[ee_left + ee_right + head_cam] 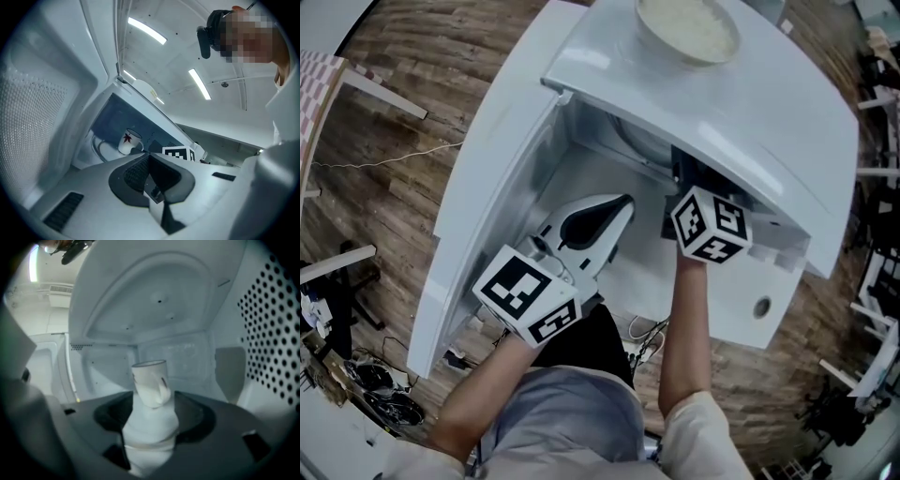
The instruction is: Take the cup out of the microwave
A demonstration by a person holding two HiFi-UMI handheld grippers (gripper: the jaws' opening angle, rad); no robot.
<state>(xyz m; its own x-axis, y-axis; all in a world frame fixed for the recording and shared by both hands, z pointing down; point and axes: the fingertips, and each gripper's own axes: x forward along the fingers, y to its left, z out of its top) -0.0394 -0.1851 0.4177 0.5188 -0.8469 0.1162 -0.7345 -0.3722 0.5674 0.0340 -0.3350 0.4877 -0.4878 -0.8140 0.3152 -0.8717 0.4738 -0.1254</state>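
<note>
A white cup (150, 380) stands upright inside the white microwave (750, 112), its handle turned toward my right gripper. The right gripper (152, 408) is inside the oven with its jaws wide open, the cup straight ahead between the fingertips, and the pads do not press on it. In the head view only that gripper's marker cube (708, 225) shows at the oven mouth. The left gripper view shows the cup (129, 140) with a red leaf print. My left gripper (150, 157) is shut on nothing, low in front of the oven beside the open door (487, 187).
The door swings out to the left. A large pale bowl (686, 28) sits on top of the microwave. Perforated metal (276, 333) lines the oven's right wall. Cables and gear (375, 394) lie on the wooden floor at the lower left.
</note>
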